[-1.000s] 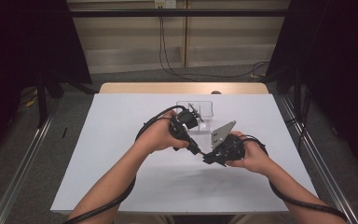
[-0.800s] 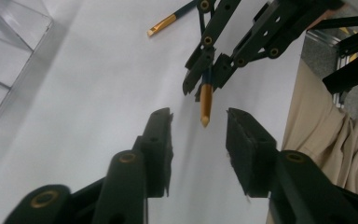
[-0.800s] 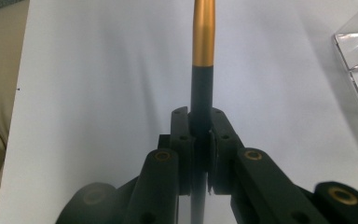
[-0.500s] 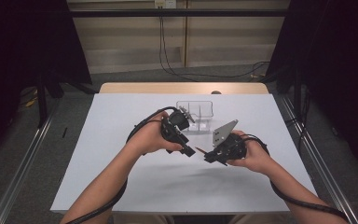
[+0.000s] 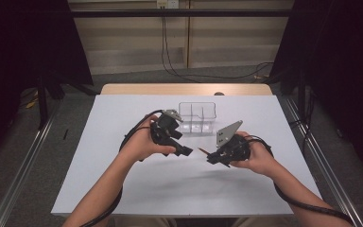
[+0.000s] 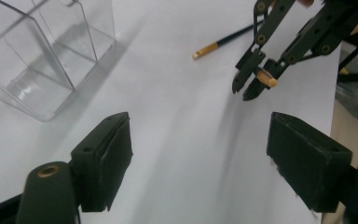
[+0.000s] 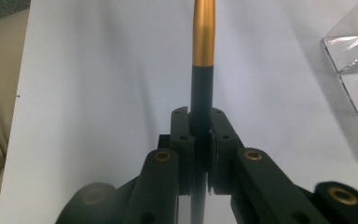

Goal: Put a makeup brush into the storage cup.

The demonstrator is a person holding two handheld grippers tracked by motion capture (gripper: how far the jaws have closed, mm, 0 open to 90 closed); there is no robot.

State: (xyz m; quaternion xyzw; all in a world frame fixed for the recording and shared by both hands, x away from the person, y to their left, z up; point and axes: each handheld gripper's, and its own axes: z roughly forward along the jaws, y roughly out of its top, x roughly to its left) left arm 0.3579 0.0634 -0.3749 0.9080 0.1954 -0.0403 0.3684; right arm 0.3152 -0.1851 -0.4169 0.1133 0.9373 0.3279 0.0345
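High view: both forearms reach in over the white desk (image 5: 123, 189). The left hand-held gripper (image 5: 185, 151), beside the right hand-held gripper (image 5: 211, 157) earlier, now sits apart.

Left gripper view: its jaws have just been opening, wide and empty; a clear box (image 6: 42, 51) stands ahead.

Right gripper view: the jaws clamp a black-and-gold pen (image 7: 203, 70), pointing forward above the desk.

A white sheet (image 5: 123, 142) covers the table (image 5: 184, 89), leaving a strip of bare wood along the far edge. A clear plastic organizer (image 5: 197, 117) with compartments stands on the sheet, toward the far edge and about midway between the left and right edges.
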